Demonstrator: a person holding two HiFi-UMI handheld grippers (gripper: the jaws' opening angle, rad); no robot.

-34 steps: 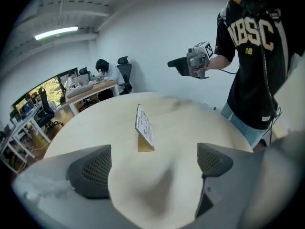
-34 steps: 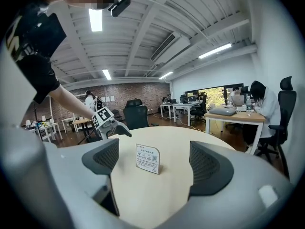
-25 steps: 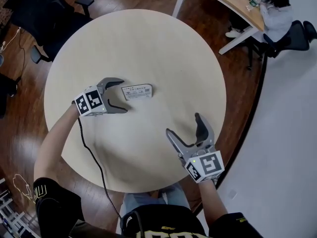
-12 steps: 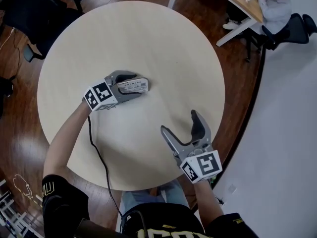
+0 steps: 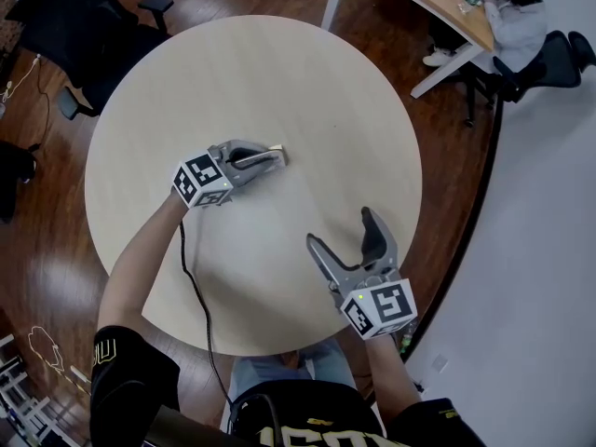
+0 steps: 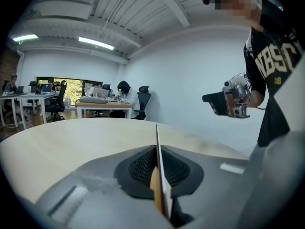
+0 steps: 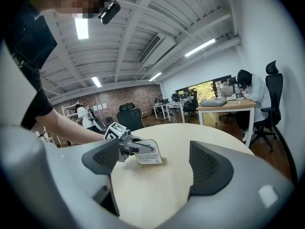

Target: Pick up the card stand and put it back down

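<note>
There is one card stand [image 5: 277, 149], one round pale wooden table [image 5: 279, 73] and two grippers, one in each of the person's hands. The left gripper [image 5: 259, 158] has just been closing its jaws, and they now clamp flat on the card stand. In the left gripper view the thin panel stands edge-on between the two black pads [image 6: 138, 168], pinched from both sides and reaching up past them. The right gripper view shows the printed face of the card stand tilted slightly, its lower edge close to the tabletop. Whether it touches the wood cannot be told.

The right gripper [image 5: 341, 228] hangs over the near right part of the table, well apart from the card stand. Its jaws are spread wide with nothing between them but bare tabletop.

The card stand sits near the middle of the table, a little to the left, with open wood on every side and the round edge far off all round. A black cable [image 5: 191, 315] runs from the left gripper across the near edge towards the person. Beyond the table, one black office chair [image 5: 84, 26] stands at the upper left. A long desk [image 5: 438, 7] with one seated person [image 5: 517, 17] stands at the upper right.
</note>
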